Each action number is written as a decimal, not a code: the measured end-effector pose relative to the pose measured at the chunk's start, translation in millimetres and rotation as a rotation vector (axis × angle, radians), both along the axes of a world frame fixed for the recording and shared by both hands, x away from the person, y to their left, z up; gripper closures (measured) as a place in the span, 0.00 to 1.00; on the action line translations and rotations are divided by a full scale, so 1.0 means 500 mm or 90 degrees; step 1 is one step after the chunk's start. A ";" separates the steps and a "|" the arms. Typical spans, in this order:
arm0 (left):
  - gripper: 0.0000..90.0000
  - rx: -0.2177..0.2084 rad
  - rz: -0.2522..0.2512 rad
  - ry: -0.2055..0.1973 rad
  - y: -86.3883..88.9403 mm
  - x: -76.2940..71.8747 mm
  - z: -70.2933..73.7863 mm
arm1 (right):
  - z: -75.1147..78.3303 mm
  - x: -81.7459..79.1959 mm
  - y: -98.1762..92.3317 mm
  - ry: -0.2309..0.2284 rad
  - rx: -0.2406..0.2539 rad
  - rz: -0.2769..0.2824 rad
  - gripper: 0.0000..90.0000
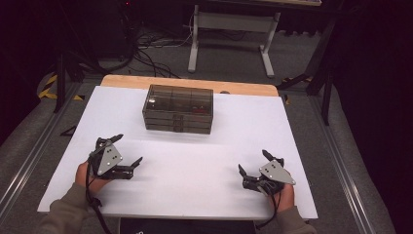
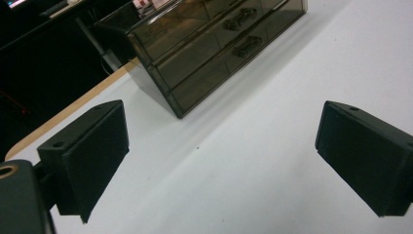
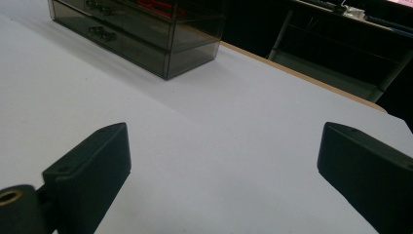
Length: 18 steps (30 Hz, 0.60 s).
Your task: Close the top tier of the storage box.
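Resting near the front edge of the white table (image 1: 185,161), left gripper (image 1: 127,148) and right gripper (image 1: 252,162), both with jaws spread wide and holding nothing; well apart, bare surface between. Standing toward the far edge, smoky drawer box (image 1: 178,109), drawers seemingly shut; no legible writing.

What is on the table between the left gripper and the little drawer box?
Nothing: in the high view, bare white table lies between the left gripper and the smoky see-through drawer box.
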<state>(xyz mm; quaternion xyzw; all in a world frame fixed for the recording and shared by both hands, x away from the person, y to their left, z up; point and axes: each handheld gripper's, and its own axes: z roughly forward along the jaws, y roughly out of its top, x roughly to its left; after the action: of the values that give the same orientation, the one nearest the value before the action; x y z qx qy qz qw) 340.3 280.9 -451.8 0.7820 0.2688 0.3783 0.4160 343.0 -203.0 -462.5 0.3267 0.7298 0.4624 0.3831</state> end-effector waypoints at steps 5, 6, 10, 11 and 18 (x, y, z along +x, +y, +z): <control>0.07 0.010 0.014 0.005 0.015 -0.010 -0.008 | 0.000 0.003 0.004 0.001 -0.002 0.006 0.07; 0.07 0.006 0.015 0.009 0.017 -0.012 -0.011 | 0.000 0.003 0.005 0.001 -0.001 0.007 0.07; 0.07 0.008 0.024 0.021 0.025 -0.016 -0.019 | 0.000 0.004 0.007 0.001 0.000 0.011 0.07; 0.06 0.008 0.025 0.022 0.025 -0.017 -0.021 | 0.000 0.004 0.007 0.002 -0.002 0.012 0.07; 0.06 0.000 0.030 0.037 0.031 -0.030 -0.030 | 0.001 0.004 0.006 0.001 -0.001 0.012 0.07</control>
<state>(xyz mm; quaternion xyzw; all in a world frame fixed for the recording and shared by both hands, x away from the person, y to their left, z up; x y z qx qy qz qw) 325.3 296.3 -466.6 0.7863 0.2990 0.3647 0.3992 345.0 -200.1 -462.3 0.3202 0.7334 0.4652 0.3786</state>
